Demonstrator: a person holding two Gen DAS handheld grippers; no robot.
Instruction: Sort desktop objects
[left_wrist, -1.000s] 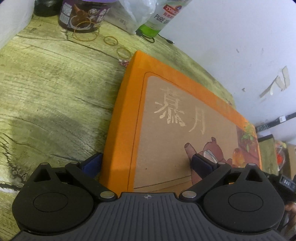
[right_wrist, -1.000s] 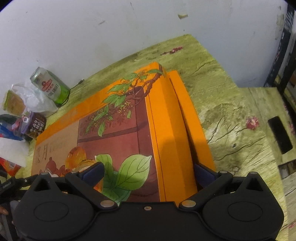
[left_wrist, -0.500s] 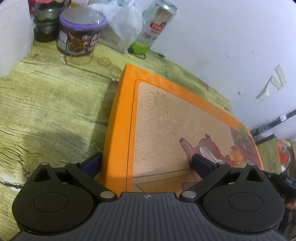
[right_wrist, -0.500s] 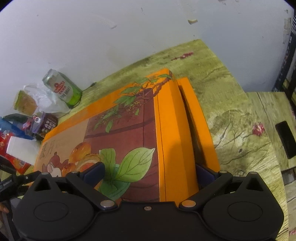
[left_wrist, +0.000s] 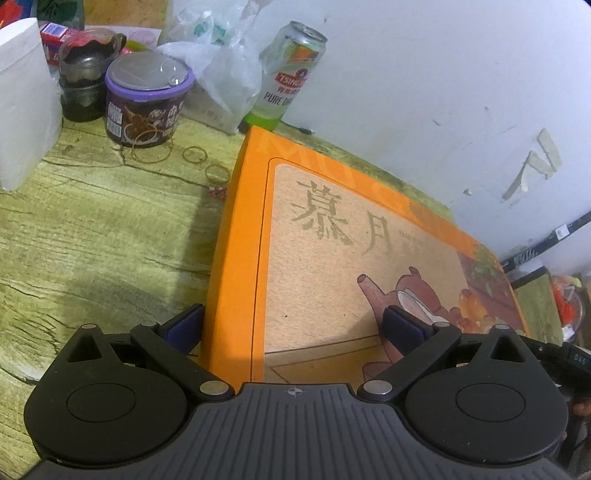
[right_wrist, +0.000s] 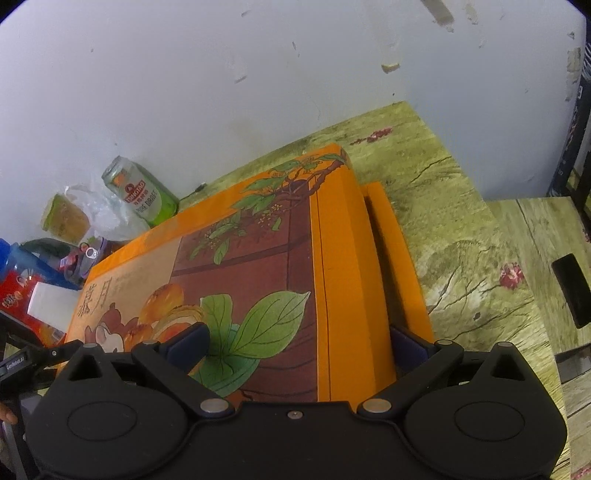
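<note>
A large flat orange gift box (left_wrist: 332, 258) with a printed lid lies on the green wood-grain table (left_wrist: 92, 240). My left gripper (left_wrist: 291, 325) straddles its left edge. One finger (left_wrist: 184, 325) is against the side wall and the other stands over the lid. My right gripper (right_wrist: 295, 339) straddles the right edge of the same box (right_wrist: 258, 266) in the same way. Its outer finger (right_wrist: 406, 343) sits between the lid's side and a lower orange strip (right_wrist: 399, 258). On both grippers the fingers stand wide apart.
At the far left, by the white wall, stand a green beer can (left_wrist: 291, 74), a clear plastic bag (left_wrist: 221, 66), a purple-lidded cup (left_wrist: 147, 99), a dark jar (left_wrist: 81, 88) and a white block (left_wrist: 22, 103). Rubber bands (left_wrist: 151, 147) lie beside the box. A black slot (right_wrist: 570, 291) marks the lower side table.
Both views have tilted up and show more wall and clutter. The box has stayed between the fingers and its far corner has shifted past the rubber bands toward the can. Finger spacing is unchanged.
</note>
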